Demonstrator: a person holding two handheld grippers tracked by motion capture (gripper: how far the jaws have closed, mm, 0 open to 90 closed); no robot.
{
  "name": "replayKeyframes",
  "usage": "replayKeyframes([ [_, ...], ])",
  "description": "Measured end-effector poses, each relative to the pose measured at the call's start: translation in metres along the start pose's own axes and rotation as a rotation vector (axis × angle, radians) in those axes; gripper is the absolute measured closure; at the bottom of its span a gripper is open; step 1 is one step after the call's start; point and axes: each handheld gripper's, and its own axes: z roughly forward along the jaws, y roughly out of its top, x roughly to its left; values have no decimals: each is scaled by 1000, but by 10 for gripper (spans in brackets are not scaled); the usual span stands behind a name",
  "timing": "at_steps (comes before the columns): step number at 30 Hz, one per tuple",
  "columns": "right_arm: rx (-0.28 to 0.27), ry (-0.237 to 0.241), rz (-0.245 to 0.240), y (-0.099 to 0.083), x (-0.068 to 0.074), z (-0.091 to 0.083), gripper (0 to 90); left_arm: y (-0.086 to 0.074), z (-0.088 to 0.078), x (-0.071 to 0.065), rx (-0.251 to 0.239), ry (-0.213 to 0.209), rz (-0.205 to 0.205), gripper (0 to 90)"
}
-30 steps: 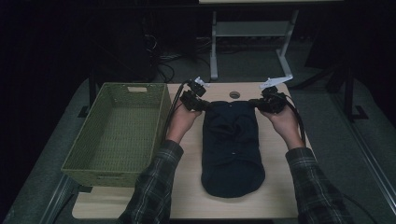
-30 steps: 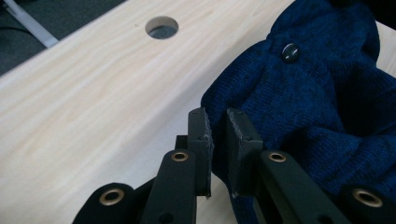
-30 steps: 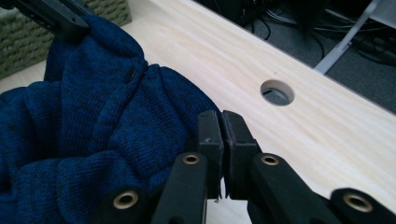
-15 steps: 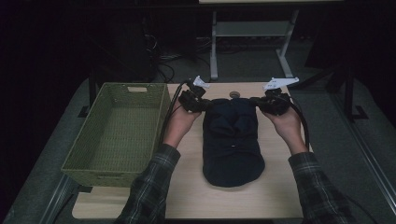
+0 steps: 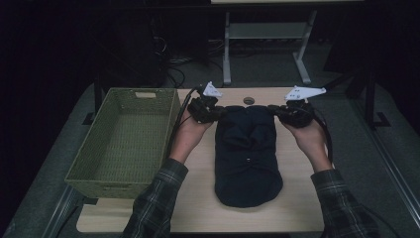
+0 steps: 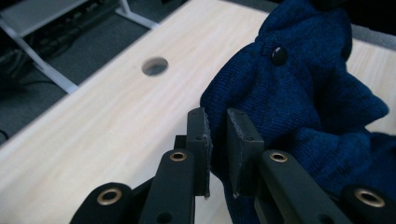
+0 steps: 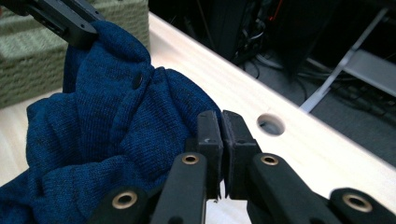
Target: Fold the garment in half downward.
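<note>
Table (image 5: 198, 208): light wood — we see its near edge bare.
Garment (image 5: 246, 158): dark blue knit with buttons, lying along the table's middle; its far end is raised and bunched.
Left gripper (image 6: 218, 135): we hold it at the garment's far left corner — jaws clamped on a fold of the knit.
Right gripper (image 7: 222, 140): at the garment's far right corner, jaws pressed together on the cloth's edge.
Basket (image 5: 84, 171): green woven, standing at the table's left edge, just beside our left hand.
Hole (image 5: 248, 100): round, near the far edge.
</note>
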Motion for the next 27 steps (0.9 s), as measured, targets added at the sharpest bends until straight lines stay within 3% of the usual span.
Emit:
replayKeyframes([
  [5, -21, -4, -4, 7, 2, -9, 864, 0, -8, -7, -23, -12, 11, 797],
  [11, -17, 29, -8, -15, 16, -14, 853, -23, -14, -23, -37, -69, 8, 786],
  [14, -13, 47, -7, -27, 25, -16, 850, -34, -16, -31, -32, -74, 24, 782],
  [27, -16, 112, 10, -61, 51, -29, 830, -70, -20, -53, -30, -162, -13, 758],
])
